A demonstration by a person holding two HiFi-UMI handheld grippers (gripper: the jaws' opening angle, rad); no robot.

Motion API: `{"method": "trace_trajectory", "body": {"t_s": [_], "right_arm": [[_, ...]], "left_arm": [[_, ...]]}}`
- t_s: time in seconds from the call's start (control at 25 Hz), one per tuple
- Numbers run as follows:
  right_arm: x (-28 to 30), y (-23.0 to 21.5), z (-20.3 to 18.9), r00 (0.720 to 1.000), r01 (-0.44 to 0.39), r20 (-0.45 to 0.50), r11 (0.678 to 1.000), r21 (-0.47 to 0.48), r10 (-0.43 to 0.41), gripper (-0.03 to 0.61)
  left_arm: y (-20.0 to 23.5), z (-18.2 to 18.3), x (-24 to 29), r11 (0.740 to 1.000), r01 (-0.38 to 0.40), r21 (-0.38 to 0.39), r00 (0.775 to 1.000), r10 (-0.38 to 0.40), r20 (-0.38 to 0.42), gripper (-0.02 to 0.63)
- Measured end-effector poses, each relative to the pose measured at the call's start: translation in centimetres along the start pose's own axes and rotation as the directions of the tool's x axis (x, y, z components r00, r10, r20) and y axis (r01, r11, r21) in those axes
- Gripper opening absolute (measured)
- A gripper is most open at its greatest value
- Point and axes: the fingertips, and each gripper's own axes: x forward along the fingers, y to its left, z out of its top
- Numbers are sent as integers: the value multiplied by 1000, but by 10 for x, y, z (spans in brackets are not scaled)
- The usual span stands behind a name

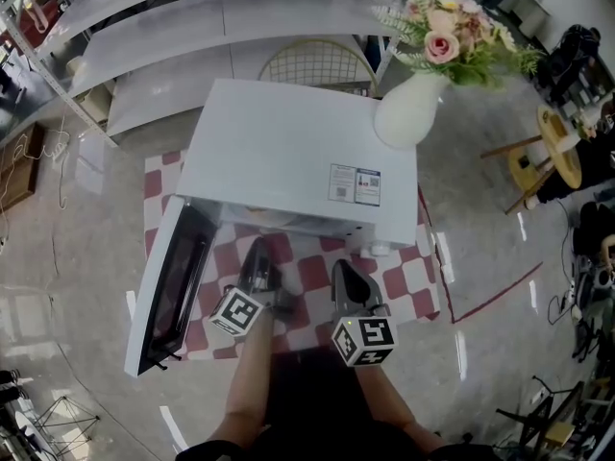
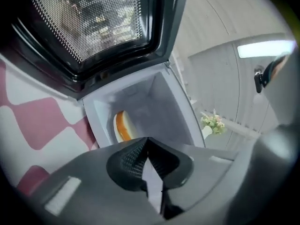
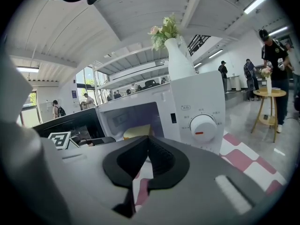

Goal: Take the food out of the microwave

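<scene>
A white microwave (image 1: pixel 288 152) stands on a red-and-white checked cloth (image 1: pixel 404 277), its door (image 1: pixel 173 286) swung open to the left. Inside the cavity lies the food, a pale slice with a yellow-orange edge (image 2: pixel 123 125), also seen as a yellowish block (image 3: pixel 137 131) in the right gripper view. The microwave's top hides it in the head view. My left gripper (image 1: pixel 258 257) (image 2: pixel 147 142) is shut and empty, just in front of the open cavity. My right gripper (image 1: pixel 348 275) (image 3: pixel 149 142) is shut and empty beside it, short of the control dial (image 3: pixel 203 127).
A white vase of flowers (image 1: pixel 408 109) stands at the microwave's right rear corner. The open door (image 2: pixel 93 27) reaches out on the left. A round wire chair back (image 1: pixel 317 65) is behind the microwave. Small wooden tables (image 1: pixel 557 147) and people stand at the far right.
</scene>
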Motion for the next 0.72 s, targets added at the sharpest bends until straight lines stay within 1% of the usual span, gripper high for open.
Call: {"method": "trace_trajectory", "body": {"t_s": [0.12, 0.32, 0.48, 0.72], "right_arm": [[1, -2, -3, 1000, -1, -10, 1000, 14, 1, 0], [3, -4, -7, 1000, 1, -19, 1000, 15, -1, 0], [4, -4, -11, 1000, -1, -30, 1000, 13, 1, 0], [7, -4, -16, 999, -3, -46, 1000, 10, 4, 0]], "left_arm": [[6, -8, 7, 997, 18, -70, 1000, -19, -13, 9], [25, -11, 13, 984, -16, -175, 1000, 16, -1, 9], [36, -14, 17, 973, -33, -227, 999, 31, -10, 9], [47, -17, 24, 953, -51, -298, 999, 47, -20, 86]]}}
